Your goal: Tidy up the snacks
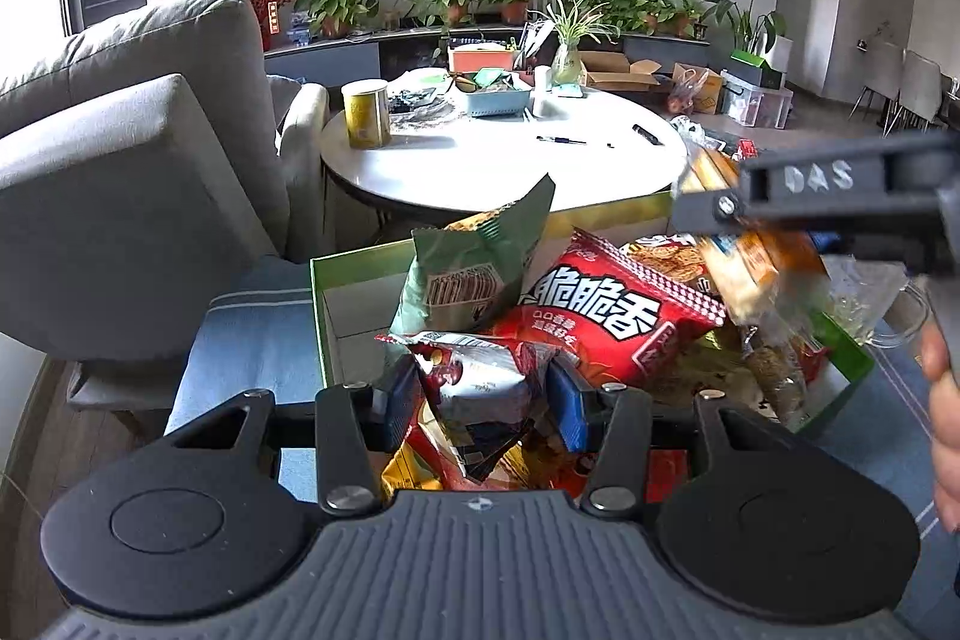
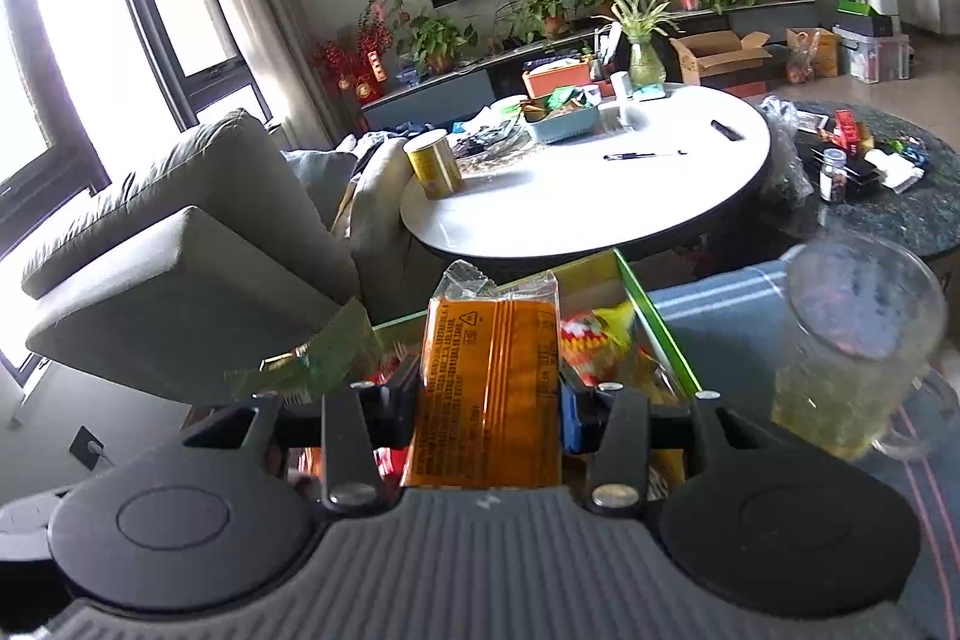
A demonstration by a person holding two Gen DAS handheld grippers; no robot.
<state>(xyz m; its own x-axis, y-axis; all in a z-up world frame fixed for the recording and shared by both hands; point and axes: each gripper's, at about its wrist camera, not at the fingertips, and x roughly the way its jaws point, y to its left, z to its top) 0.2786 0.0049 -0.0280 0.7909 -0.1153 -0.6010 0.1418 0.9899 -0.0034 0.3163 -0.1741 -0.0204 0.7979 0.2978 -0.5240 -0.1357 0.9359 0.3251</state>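
Note:
A green-rimmed box (image 1: 321, 304) holds a heap of snack bags, among them a big red bag (image 1: 606, 316) and a pale green packet (image 1: 468, 274) standing upright. My left gripper (image 1: 483, 397) hovers over the box's near side, shut on a white and red snack packet (image 1: 486, 388). From the right comes my right gripper (image 1: 714, 220), holding an orange cracker packet (image 1: 756, 268) above the box. In the right wrist view that gripper (image 2: 489, 394) is shut on the orange packet (image 2: 489, 388), with the box rim (image 2: 657, 334) just beyond.
A glass mug (image 2: 858, 340) with yellowish liquid stands right of the box on a blue striped cloth (image 1: 252, 328). A grey sofa (image 1: 120, 160) lies to the left, a white round table (image 1: 510, 160) with a yellow can (image 1: 366, 112) behind. A person's hand (image 1: 945, 400) shows at the right edge.

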